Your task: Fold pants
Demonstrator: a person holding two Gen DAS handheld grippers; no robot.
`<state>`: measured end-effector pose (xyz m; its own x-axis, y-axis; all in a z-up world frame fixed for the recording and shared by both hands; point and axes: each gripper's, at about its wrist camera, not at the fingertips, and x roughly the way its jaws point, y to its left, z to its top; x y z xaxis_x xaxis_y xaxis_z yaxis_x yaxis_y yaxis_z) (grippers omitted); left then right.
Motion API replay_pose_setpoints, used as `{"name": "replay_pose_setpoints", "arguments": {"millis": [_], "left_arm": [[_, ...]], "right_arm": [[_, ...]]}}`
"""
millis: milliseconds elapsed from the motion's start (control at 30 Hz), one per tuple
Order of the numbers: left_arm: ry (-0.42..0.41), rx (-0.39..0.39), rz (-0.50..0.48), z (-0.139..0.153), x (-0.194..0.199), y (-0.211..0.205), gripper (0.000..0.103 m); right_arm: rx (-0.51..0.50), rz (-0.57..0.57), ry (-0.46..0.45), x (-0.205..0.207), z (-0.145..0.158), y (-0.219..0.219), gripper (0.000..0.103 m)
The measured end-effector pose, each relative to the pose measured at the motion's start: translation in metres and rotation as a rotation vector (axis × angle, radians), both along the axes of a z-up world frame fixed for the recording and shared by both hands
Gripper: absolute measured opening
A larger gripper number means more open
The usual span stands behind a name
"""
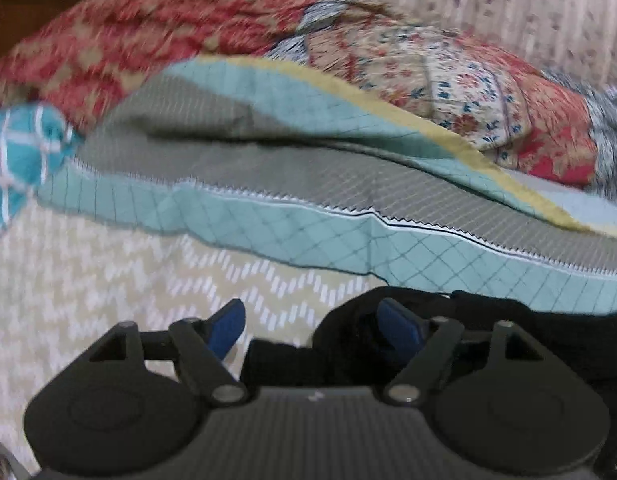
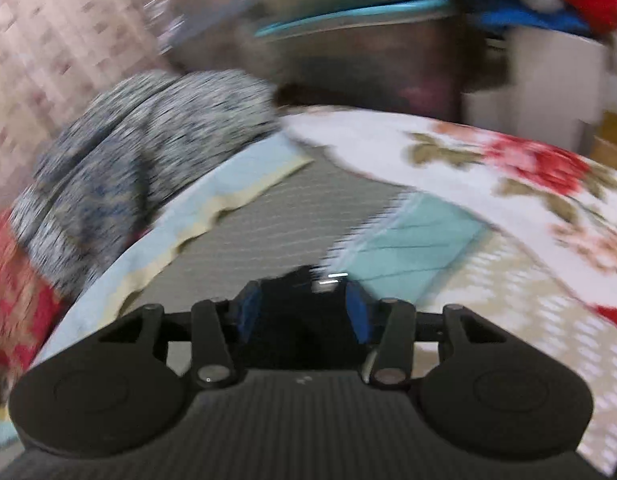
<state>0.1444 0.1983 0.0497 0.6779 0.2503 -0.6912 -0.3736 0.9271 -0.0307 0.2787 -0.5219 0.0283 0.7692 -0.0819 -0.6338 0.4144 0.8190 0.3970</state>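
Observation:
The pants are black cloth. In the left wrist view they (image 1: 508, 320) lie at the lower right on the bed, bunched around the right blue finger pad (image 1: 400, 328). My left gripper (image 1: 312, 324) stands wide open, its left pad over the bedspread. In the right wrist view black pants cloth (image 2: 300, 320) fills the gap between the two blue pads, and my right gripper (image 2: 304, 308) is partly closed around it. The view is blurred, so I cannot tell if the grip is firm.
A beige zigzag bedspread (image 1: 108, 280) covers the bed. A teal and grey quilt (image 1: 308, 200) lies across it, with red floral bedding (image 1: 148, 40) behind. A grey speckled cloth (image 2: 128, 152) and a rose-print blanket (image 2: 508, 168) lie beyond the right gripper.

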Motion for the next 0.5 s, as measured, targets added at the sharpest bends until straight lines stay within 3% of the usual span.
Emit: {"name": "replay_pose_setpoints", "arguments": {"millis": [67, 200, 267, 300, 333, 367, 500], "left_arm": [[0.003, 0.026, -0.041, -0.003, 0.007, -0.007, 0.079], [0.015, 0.146, -0.111, -0.017, 0.021, -0.025, 0.079], [0.063, 0.159, -0.151, -0.031, 0.031, -0.031, 0.036], [0.100, 0.132, -0.163, -0.038, 0.035, -0.031, 0.009], [0.114, 0.112, -0.157, -0.042, 0.038, -0.031, 0.009], [0.101, 0.118, -0.150, -0.041, 0.036, -0.032, 0.008], [0.032, 0.086, -0.127, -0.021, 0.022, -0.031, 0.007]], "right_arm": [[-0.035, 0.027, 0.039, 0.022, -0.004, 0.021, 0.063], [-0.043, -0.011, 0.147, 0.063, -0.029, 0.038, 0.066], [-0.039, -0.027, 0.222, 0.075, -0.048, 0.042, 0.063], [-0.066, -0.046, 0.222, 0.076, -0.052, 0.045, 0.039], [-0.108, -0.061, 0.215, 0.076, -0.053, 0.048, 0.015], [-0.102, -0.047, 0.219, 0.077, -0.053, 0.047, 0.009], [0.017, -0.074, 0.090, 0.052, -0.033, 0.027, 0.008]]}}
